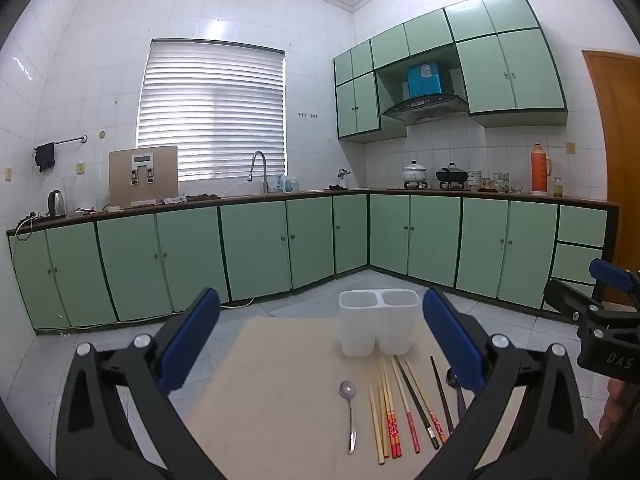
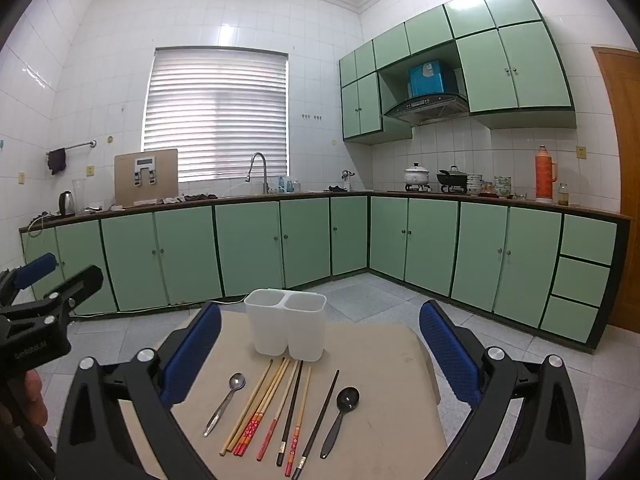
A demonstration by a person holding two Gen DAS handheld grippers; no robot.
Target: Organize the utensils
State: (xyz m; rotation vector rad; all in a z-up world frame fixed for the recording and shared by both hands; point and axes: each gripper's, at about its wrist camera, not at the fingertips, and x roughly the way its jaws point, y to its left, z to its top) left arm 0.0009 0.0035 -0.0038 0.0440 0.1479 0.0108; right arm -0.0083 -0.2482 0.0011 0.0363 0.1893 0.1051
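Your left gripper (image 1: 321,334) and right gripper (image 2: 320,346): both spread wide, holding nothing, above table (image 2: 380,420). One white two-compartment holder (image 2: 286,324) at table's far edge, mid-frame. In front of it, one metal spoon (image 2: 224,400), one black spoon (image 2: 340,412), and chopsticks (image 2: 276,408): about six light, two black, some overlapping, so count approximate. Your right view shows black spoon whole; in left view your right-hand finger (image 1: 454,340) hides most of it.
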